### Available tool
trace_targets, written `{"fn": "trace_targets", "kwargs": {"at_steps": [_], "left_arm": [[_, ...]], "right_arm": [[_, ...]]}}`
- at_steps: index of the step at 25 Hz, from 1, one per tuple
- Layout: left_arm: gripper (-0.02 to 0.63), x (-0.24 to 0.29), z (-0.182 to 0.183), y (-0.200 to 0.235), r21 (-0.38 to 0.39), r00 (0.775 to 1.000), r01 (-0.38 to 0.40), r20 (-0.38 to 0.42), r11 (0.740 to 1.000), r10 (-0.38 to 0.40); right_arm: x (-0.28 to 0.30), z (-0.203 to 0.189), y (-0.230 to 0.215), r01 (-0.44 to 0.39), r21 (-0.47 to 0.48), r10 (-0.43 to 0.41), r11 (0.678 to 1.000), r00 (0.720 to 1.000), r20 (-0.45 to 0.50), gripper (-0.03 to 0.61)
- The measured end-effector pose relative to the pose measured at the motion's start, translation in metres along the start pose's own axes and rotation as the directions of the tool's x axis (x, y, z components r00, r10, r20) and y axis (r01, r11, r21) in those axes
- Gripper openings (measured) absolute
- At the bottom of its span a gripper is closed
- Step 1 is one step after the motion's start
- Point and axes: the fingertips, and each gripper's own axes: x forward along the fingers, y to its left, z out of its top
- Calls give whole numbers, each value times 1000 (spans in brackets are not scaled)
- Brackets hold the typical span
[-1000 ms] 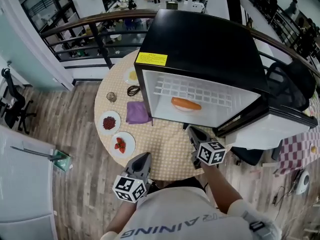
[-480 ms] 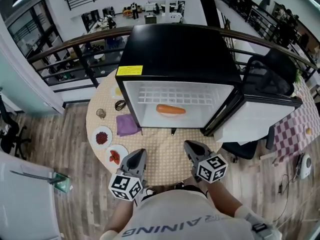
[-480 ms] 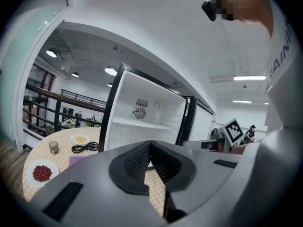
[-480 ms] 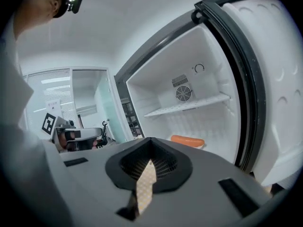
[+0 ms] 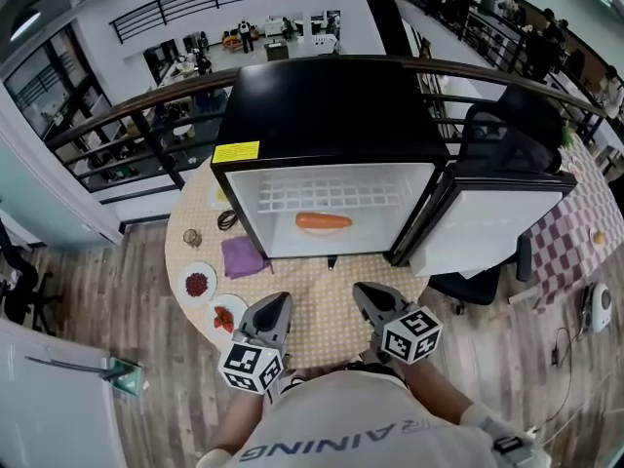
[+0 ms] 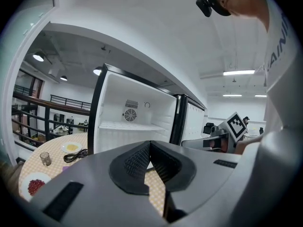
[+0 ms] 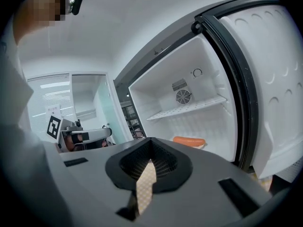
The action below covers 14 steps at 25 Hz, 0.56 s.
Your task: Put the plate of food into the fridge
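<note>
Closest in, the left gripper (image 5: 278,303) and right gripper (image 5: 361,292) are hovering side by side over the near edge of the round table (image 5: 322,283). Both are clenching their jaws tight with nothing pinched in them. A plate of strawberries (image 5: 226,315) and a plate of dark red fruit (image 5: 198,285) are sitting along the left edge. A purple cloth (image 5: 244,256), a small glass (image 5: 192,237) and a coiled black cable (image 5: 228,219) are lying further back. The black mini fridge (image 5: 322,105) is taking up the far half, with its door (image 5: 478,227) hanging open to the right. The plate with the sausage (image 5: 324,222) is already sitting inside on the fridge floor, under the wire shelf (image 5: 331,195).
</note>
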Motion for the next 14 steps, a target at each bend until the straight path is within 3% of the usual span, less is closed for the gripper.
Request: {"fn": "trace_targets", "kwargs": {"at_steps": [14], "left_arm": [[9, 0, -5, -10, 18, 999, 29, -15, 999, -29]], "right_arm": [[1, -2, 2, -11, 30, 11, 999, 1000, -10, 20]]}}
